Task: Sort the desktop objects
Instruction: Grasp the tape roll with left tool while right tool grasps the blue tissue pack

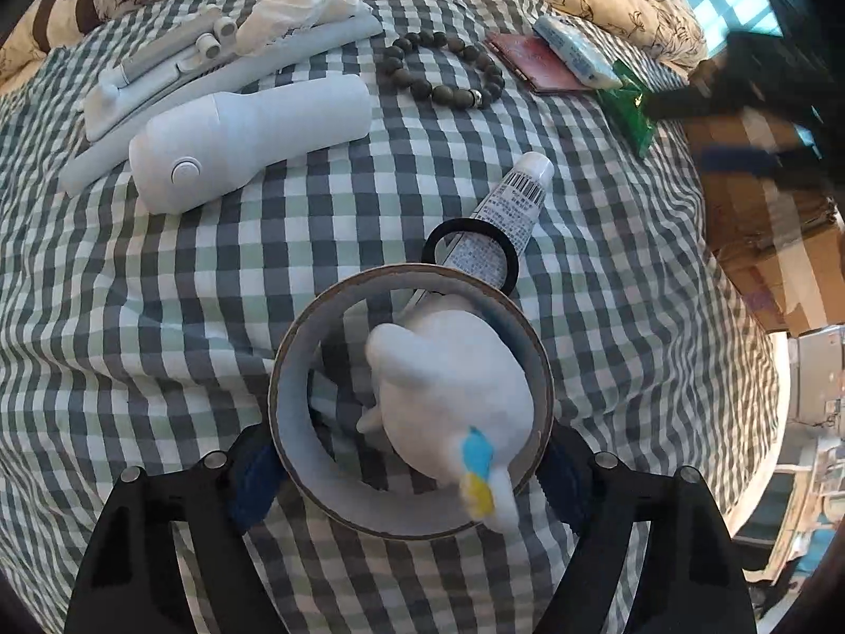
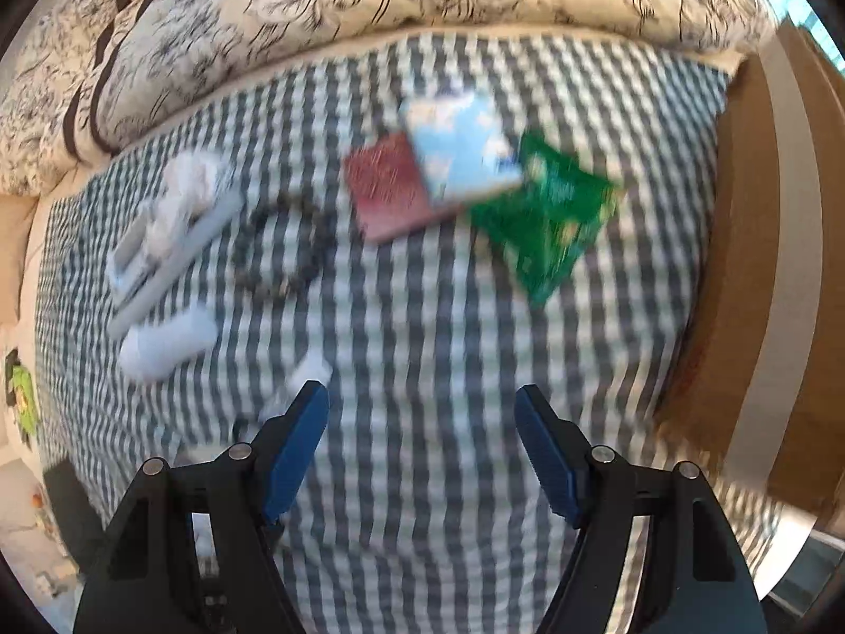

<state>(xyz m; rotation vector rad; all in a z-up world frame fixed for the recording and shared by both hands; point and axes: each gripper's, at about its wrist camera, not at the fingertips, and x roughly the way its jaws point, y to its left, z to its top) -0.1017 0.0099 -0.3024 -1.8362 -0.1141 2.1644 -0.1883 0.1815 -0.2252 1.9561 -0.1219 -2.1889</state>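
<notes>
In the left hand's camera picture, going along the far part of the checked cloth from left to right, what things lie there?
White handheld device → dark bead bracelet → red booklet → green packet.

both cameras look steeply down along their fingers at the checked bedsheet (image 1: 158,317). the left view sits close over the tape roll (image 1: 296,422); the right is blurred. both show the red booklet (image 2: 391,190) and green packet (image 2: 549,222).

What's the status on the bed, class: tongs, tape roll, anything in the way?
Left tongs astride tape roll, pads at its sides. Right tongs open, empty. White plush toy sits inside the roll; hair tie and tube just beyond.
</notes>
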